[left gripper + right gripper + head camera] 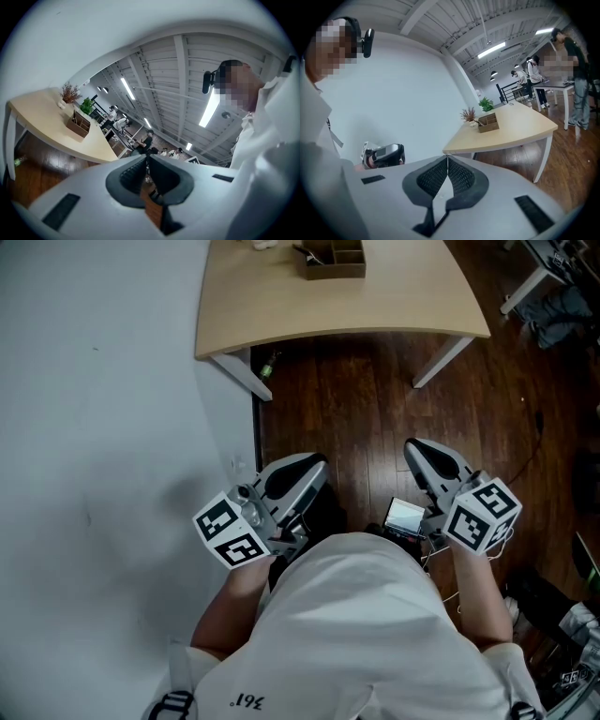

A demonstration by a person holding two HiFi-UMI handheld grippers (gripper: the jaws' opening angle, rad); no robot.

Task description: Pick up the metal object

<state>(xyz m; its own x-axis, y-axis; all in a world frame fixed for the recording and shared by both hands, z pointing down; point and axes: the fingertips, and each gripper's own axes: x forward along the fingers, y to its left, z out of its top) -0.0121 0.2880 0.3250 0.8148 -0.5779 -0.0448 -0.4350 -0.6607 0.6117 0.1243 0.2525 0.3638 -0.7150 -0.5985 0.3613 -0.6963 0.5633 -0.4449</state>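
**Risks.** The left claw (146,157) is closed tip to tip with nothing between the jaws, and it is held low against the person's white shirt (356,615). The right claw (447,157) is likewise closed and empty. Both are well apart from the tabletop (375,306).

No metal object can be positively identified. A dark item (307,253) lies in the wooden box (334,259) at the tabletop's far edge, but whether it is the target cannot be told.

In my judgement the main hazard is reaching for the wrong thing. A claw arriving closed would push the item rather than take it. The box walls may block a jaw, and a hard, smooth piece could slip from the pads.

**Materials.**
- Claws: grey moulded shells with black ribbed pads.
- Tabletop: pale wood laminate with a curved near edge, on white slanted legs (441,362).
- Box: brown, square, with compartments.
- Floor (356,399): dark glossy planks.
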